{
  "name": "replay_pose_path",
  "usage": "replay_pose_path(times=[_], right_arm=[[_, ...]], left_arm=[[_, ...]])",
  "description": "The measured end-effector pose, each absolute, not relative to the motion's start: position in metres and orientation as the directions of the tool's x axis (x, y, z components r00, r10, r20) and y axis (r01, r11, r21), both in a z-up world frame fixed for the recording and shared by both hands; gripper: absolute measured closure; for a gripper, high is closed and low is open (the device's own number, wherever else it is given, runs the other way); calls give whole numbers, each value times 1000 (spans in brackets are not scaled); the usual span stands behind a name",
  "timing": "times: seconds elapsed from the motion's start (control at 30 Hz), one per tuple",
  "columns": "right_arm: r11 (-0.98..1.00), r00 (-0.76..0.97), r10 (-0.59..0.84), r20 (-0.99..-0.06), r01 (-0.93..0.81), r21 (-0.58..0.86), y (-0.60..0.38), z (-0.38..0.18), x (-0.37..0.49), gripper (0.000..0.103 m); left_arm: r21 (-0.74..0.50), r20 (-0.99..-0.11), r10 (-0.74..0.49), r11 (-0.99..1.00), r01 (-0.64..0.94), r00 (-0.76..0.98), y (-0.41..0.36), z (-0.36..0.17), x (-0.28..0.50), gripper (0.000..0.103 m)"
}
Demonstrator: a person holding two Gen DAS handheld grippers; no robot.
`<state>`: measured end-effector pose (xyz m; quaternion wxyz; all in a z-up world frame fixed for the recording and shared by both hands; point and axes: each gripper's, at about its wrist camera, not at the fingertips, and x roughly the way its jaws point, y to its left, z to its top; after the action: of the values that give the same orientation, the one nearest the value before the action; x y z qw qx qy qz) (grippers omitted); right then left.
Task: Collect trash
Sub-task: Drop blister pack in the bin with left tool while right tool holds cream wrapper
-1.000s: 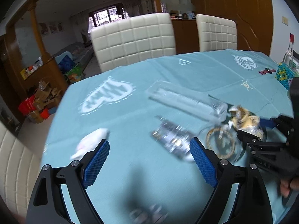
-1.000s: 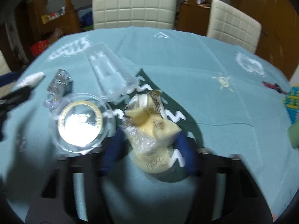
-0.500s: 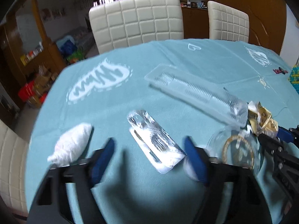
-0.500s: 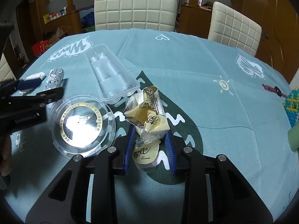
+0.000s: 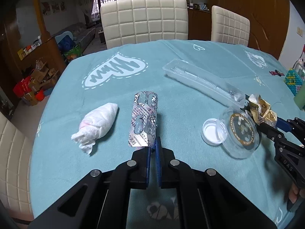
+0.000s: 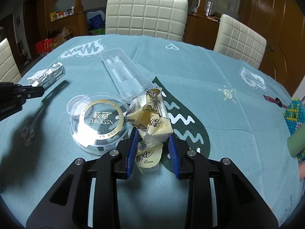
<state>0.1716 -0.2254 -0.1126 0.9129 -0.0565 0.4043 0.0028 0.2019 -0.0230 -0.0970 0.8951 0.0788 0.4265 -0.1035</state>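
The left tongs (image 5: 152,148) are closed on the near end of the foil blister pack (image 5: 144,118), whose long axis runs straight away over the desk (image 5: 190,61). The right tongs (image 6: 152,145) grip the crumpled yellow wrapper (image 6: 152,122).

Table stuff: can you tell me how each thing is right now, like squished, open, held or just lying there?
Pill pack: empty, near edge pinched by the left gripper.
Wrapper: crumpled, clamped in the right gripper.
Tissue: balled up, lying loose.
Round lid: clear, lying flat.
White cap: lying hollow side up.
Long tray: clear, empty, lying loose.
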Motion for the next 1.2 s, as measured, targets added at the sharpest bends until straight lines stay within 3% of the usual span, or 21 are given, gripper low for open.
replay_pose_path(times=[0.73, 1.2], right_arm=[[977, 700, 37, -713, -173, -120, -152, -77, 122, 70], [923, 701, 134, -700, -346, -170, -43, -60, 110, 70]], left_arm=[[139, -710, -99, 951, 276, 697, 30, -68, 111, 97], [178, -662, 33, 977, 114, 749, 125, -60, 76, 97]])
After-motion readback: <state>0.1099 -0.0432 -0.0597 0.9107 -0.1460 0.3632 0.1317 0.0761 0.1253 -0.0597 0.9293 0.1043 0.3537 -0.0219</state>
